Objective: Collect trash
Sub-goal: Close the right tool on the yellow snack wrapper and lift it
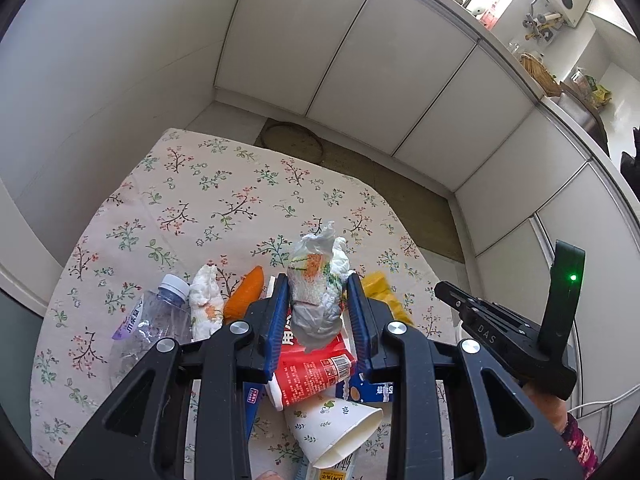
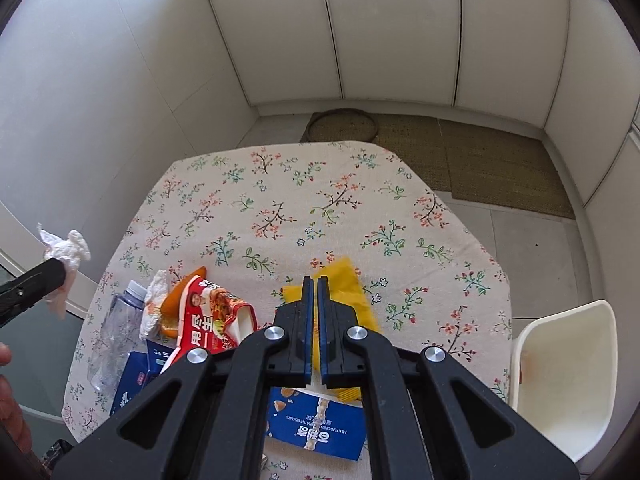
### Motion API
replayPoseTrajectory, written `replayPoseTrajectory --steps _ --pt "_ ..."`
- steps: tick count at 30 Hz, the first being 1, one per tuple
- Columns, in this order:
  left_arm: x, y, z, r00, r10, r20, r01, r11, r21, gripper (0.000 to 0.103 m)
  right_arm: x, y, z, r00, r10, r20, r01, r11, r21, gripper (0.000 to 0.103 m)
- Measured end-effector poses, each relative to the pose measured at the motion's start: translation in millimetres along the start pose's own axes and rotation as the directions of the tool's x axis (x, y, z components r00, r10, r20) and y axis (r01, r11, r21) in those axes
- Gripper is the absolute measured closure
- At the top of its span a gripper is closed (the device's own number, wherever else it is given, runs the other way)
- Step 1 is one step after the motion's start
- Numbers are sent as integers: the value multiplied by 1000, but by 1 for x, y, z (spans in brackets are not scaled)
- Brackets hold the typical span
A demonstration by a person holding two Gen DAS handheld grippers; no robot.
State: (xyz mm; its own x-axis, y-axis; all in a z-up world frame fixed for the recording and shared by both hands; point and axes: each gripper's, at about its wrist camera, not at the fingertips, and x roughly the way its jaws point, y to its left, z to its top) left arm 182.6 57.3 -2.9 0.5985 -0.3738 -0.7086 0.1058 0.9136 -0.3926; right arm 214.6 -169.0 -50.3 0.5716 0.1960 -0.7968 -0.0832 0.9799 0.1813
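Left tool [image 1: 318,300] clamps crumpled soft tissue wad [image 1: 318,280]; right tool [image 2: 314,316] fully closed, empty, above floral-cloth table [image 2: 280,200].

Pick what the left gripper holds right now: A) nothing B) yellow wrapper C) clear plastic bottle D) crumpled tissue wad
D: in the left wrist view the left gripper has its blue pads pressed on the crumpled tissue wad, raised above the trash pile; the right wrist view shows the same wad at its tip.
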Motion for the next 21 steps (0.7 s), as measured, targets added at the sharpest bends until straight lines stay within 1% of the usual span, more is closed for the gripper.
replayPoseTrajectory --steps 4,6,7,8,9,10,11,12,13,16,17,19,21 --pt "-2 -4 -2 1000 -12 3 12 1000 6 75 -10 -3 -1 1000 10 -3 -10 1000 -10 101" --pt "-1 -4 -4 1000 -19 -4 19 1000 4 75 -3 -10 -2 999 7 -38 -7 1000 -3 100" --pt "-1 -4 -5 1000 -22 -8 22 1000 2 75 3 -13 -4 998 4 -59 -4 1000 -5 97" --pt "0 -5 -6 1000 -24 -11 24 1000 2 75 10 -16 -7 997 -10 -78 9 1000 -15 94" --pt "0 -6 -6 1000 -24 -13 24 1000 7 75 17 -18 -11 996 -34 -87 31 999 -34 78" --pt "0 -6 -6 1000 -23 -14 23 1000 12 75 26 -18 -16 993 -68 -92 62 996 -68 55" --pt "1 -6 -6 1000 -21 -15 21 1000 16 75 34 -19 -21 991 -87 -98 77 992 -101 47" --pt "2 -6 -6 1000 -21 -17 22 1000 17 75 45 -18 -28 988 -107 -115 91 986 -138 44" --pt "3 -5 -6 1000 -22 -20 22 1000 15 75 54 -17 -32 984 -117 -136 95 983 -158 43" --pt "10 -4 -5 999 -16 -35 17 1000 11 75 82 -15 -41 969 -136 -207 89 971 -223 38" --pt "12 -4 -5 999 -14 -40 14 1000 10 75 85 -14 -41 969 -132 -210 81 969 -234 38" --pt "17 -4 -5 999 -11 -51 12 1000 9 75 94 -11 -42 969 -117 -218 60 966 -251 28" --pt "21 -4 -6 998 -7 -59 7 1000 12 75 105 -11 -43 963 -130 -237 66 964 -257 26"
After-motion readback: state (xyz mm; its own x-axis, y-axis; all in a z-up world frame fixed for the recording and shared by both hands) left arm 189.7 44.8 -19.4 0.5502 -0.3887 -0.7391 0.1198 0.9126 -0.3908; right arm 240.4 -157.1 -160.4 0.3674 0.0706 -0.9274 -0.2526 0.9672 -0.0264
